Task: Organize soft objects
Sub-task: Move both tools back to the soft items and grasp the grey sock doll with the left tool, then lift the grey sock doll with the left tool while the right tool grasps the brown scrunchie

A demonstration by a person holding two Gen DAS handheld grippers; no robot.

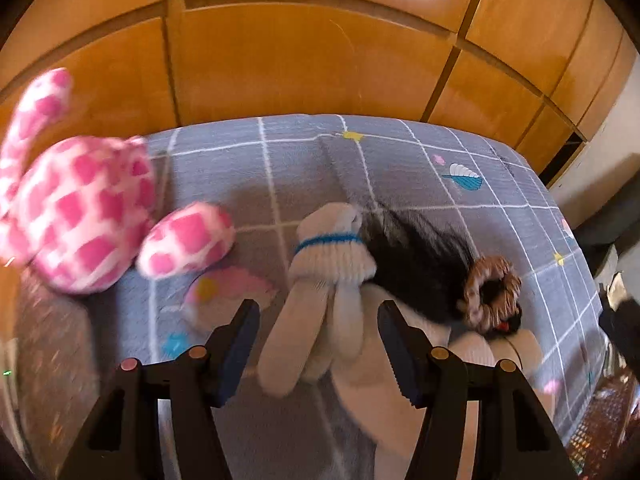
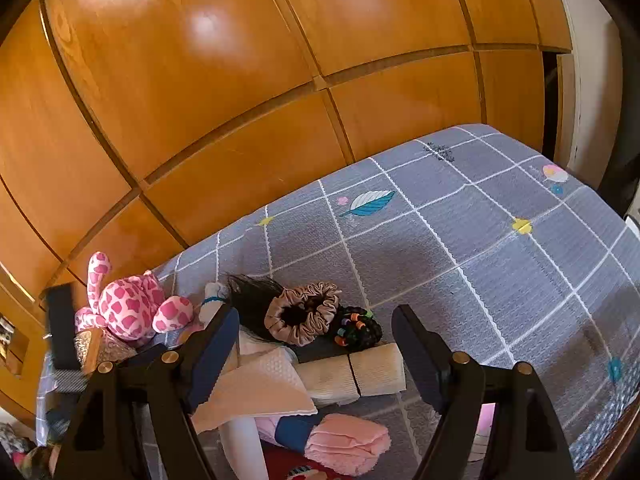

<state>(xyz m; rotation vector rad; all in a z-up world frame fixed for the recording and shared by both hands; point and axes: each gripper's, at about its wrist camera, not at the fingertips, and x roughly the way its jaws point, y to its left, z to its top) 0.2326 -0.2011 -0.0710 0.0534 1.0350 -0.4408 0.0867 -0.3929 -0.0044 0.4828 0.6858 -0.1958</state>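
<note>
Left wrist: fuzzy pink-checked plush (image 1: 80,216), ribbed scrunchie (image 1: 492,292)

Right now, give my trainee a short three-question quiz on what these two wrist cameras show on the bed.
1. True or false: the left tool is shut on the white sock-like plush with a blue band.
2. Multiple choice: the tan satin scrunchie lies beside which item? A) the black hair tie with coloured beads B) a glass jar C) a metal spoon
3. Fill in: the pink-and-white patterned plush toy sits near the ____ wardrobe.

Key: 1 false, both tools (right tool) are open; 2 A; 3 wooden.
</note>
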